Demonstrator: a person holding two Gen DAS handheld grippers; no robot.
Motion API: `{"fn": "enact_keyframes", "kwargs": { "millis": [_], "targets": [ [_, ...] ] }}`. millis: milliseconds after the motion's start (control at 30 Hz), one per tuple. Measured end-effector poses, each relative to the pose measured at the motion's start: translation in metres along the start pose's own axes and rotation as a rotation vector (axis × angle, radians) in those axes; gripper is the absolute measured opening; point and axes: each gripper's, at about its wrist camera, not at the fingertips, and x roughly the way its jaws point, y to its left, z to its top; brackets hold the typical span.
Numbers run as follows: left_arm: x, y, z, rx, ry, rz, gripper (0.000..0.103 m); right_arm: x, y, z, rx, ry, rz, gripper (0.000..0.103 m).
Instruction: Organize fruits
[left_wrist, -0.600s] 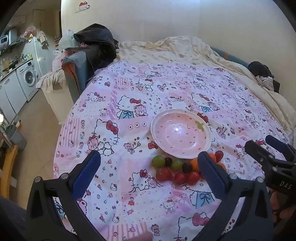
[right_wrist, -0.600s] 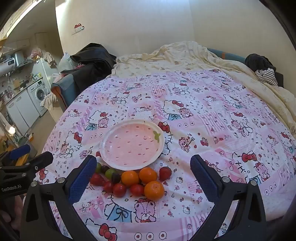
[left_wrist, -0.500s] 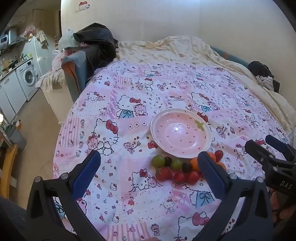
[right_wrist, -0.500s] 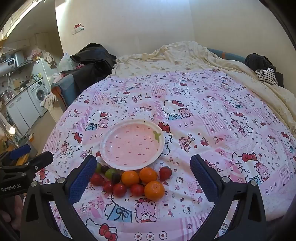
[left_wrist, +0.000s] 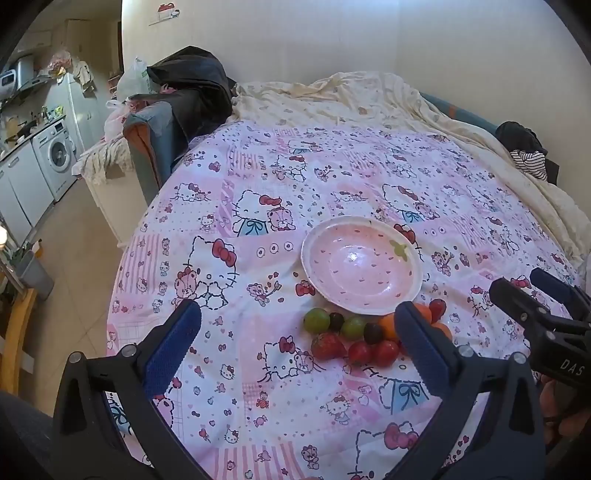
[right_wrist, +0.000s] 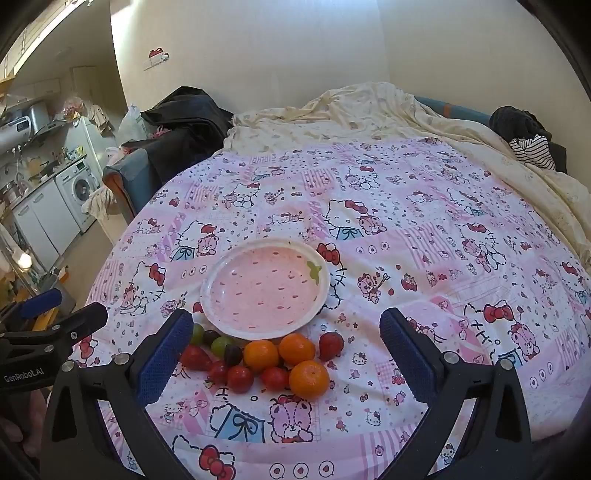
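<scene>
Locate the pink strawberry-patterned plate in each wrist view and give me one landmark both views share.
Left wrist view: the pink strawberry-patterned ceramic plate sits right of centre, just beyond the fruit.
Right wrist view: the plate sits left of centre, again just beyond the fruit.
Shared landmark: the white front-loading washing machine at far left.

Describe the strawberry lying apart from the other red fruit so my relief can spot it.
Find the pink plate on the Hello Kitty bedspread. Fruit clusters along its near rim; the strawberry ends the row beside two oranges, pointed and dull red, unlike the glossy round tomatoes.
</scene>
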Motion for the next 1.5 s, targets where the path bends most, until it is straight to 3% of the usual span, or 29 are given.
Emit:
{"fn": "enact_keyframes", "kwargs": {
  "millis": [1500],
  "targets": [
    [-0.0019,0.0015,0.0039,-0.008,0.001,-0.024,0.103,0.0021,0.0012,-0.0009,0.003,0.006,0.005,0.103]
  ]
}}
